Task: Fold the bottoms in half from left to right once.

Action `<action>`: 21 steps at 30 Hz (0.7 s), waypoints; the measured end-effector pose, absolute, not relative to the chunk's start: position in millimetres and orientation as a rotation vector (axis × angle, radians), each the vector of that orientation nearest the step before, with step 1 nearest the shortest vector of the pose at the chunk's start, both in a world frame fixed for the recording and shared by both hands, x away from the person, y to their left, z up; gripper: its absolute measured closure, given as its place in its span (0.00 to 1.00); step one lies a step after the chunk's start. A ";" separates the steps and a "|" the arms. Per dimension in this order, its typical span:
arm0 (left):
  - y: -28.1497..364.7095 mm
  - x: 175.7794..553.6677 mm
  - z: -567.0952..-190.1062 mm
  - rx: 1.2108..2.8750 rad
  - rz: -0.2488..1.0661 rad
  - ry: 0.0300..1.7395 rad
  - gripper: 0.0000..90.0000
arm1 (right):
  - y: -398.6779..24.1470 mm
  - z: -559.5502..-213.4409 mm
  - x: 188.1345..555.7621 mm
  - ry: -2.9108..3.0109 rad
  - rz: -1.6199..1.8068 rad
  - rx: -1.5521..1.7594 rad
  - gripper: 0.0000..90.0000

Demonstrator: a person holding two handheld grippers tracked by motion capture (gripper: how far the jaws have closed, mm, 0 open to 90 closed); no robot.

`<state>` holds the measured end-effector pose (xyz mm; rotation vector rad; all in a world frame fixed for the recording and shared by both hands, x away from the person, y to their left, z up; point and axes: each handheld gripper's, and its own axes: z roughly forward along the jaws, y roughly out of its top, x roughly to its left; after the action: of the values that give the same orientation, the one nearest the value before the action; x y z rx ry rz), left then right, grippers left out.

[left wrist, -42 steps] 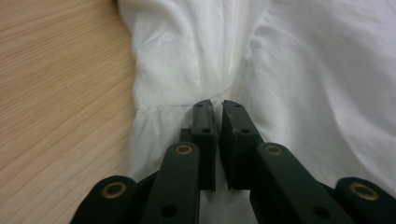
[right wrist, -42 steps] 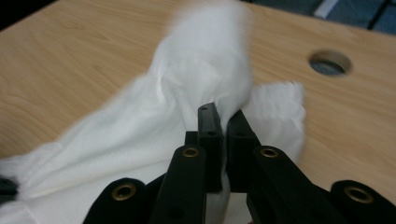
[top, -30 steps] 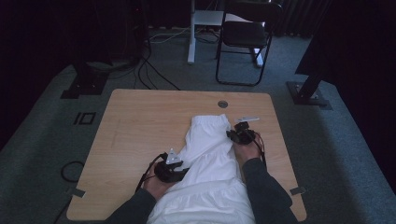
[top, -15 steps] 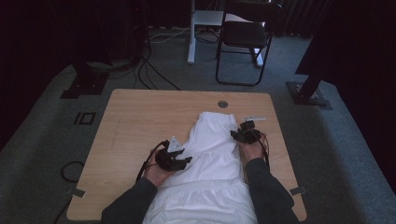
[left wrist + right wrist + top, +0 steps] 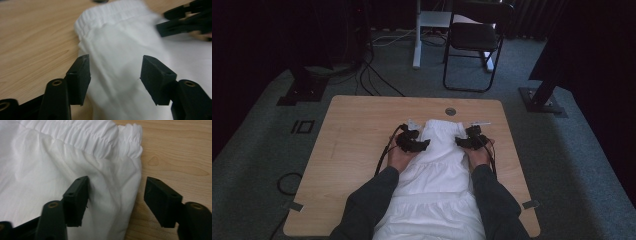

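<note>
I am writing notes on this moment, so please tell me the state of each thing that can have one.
Garment: white, lying flat on the table, gathered band at the far end, near end hanging over the table's edge.
Left gripper: open, jaws just opening, cloth below them, not pinched.
Right gripper: open, jaws just opening, astride the garment's side edge.
Chair: upright, unoccupied.

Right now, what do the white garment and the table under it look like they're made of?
White garment: thin woven cloth, probably cotton, matte; it creases softly, and its band is tightly gathered, which suggests elastic.
Table: light wood or wood-look laminate, smooth with a faint sheen; grain lines and a knot show in the right gripper view. Which of the two, I can't tell.
</note>
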<state>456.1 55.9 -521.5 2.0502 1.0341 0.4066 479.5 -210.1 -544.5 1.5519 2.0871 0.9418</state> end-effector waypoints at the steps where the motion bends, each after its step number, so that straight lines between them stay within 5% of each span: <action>1: 54.1 460.2 -527.0 2.063 0.406 1.052 0.45 | -209.6 -546.0 479.5 2.087 0.934 1.553 0.41; 11: 50.6 456.2 -549.5 2.157 0.434 1.089 0.46 | -205.6 -554.3 472.3 2.062 0.906 1.517 0.44; 21: 71.3 402.6 -557.4 2.096 0.463 1.062 0.46 | -195.4 -556.1 433.6 2.095 0.932 1.471 0.47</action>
<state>402.6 71.3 -557.4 2.0960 1.0616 0.4631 433.6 -195.4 -556.1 1.4708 2.0946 0.9317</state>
